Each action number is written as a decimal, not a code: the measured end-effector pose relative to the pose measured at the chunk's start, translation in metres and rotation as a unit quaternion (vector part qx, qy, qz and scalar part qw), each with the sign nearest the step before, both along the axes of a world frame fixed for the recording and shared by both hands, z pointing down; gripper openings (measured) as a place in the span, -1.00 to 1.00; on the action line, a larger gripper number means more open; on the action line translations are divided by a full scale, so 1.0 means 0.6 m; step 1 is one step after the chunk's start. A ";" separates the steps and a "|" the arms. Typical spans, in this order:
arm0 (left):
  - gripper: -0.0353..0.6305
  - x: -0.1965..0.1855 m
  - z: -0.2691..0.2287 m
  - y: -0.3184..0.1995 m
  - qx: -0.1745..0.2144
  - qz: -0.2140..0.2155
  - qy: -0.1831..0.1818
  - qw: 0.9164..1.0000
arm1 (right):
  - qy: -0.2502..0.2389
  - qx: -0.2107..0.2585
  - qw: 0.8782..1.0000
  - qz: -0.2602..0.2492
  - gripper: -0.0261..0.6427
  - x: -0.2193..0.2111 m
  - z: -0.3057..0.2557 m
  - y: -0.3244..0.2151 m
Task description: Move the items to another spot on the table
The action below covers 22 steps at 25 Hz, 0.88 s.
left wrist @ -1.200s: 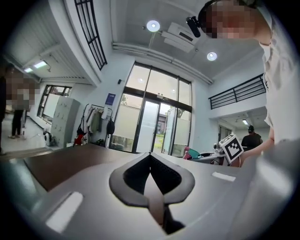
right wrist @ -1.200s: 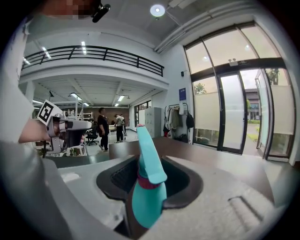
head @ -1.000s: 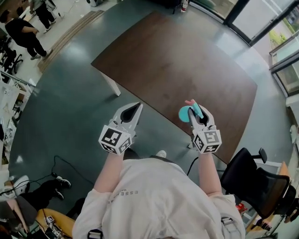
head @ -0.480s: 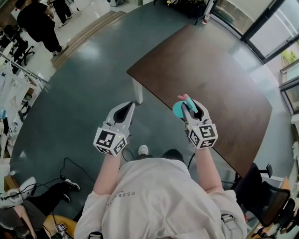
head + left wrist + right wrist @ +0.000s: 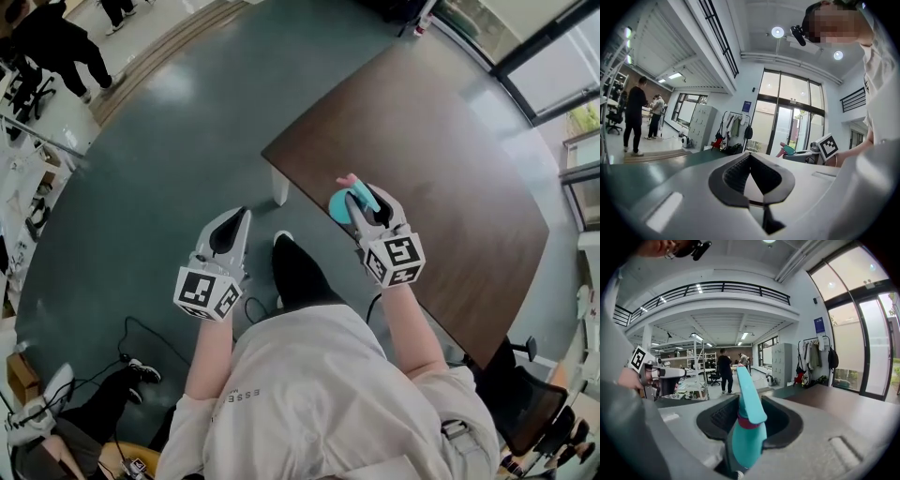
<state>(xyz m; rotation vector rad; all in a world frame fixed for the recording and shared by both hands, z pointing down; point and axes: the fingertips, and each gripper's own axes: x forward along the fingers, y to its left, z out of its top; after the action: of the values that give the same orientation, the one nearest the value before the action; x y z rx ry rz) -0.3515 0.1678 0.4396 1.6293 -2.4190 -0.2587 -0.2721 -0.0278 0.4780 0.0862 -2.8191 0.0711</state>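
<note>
Floor: grey-green, glossy, fills most of the head view.

Table: dark brown top, set diagonally at upper right. One white leg shows under the near corner. Top is bare.

Operator: white shirt, both arms held fwd, one gripper per hand.

Left gripper: over the floor, well apart from the table, left of the operator's dark shoe. Jaw tips meet. Nothing between the pads, i.e. closed and empty.

Right gripper: at the table's near edge, close to the white-leg corner. Jaws part-way apart and clamped on the teal item.

Teal item: plastic, w/ a pink band round its middle and a long teal piece running up out of the jaws. It sits between the right pads, sticking out past the tips. In the head view it overlaps the table edge; contact w/ the top can't be told.
</note>
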 end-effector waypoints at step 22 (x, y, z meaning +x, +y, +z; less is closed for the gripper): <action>-0.84 -0.304 0.024 -0.266 -0.036 0.063 0.016 0.997 | 0.037 -0.014 0.997 0.070 -0.51 -0.281 0.095 -0.223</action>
<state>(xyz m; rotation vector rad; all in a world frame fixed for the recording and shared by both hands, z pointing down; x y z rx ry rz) -0.5337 0.0080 0.4541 1.7244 -2.2643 -0.1733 -0.4407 -0.1618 0.5351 0.2736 -2.7343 0.1371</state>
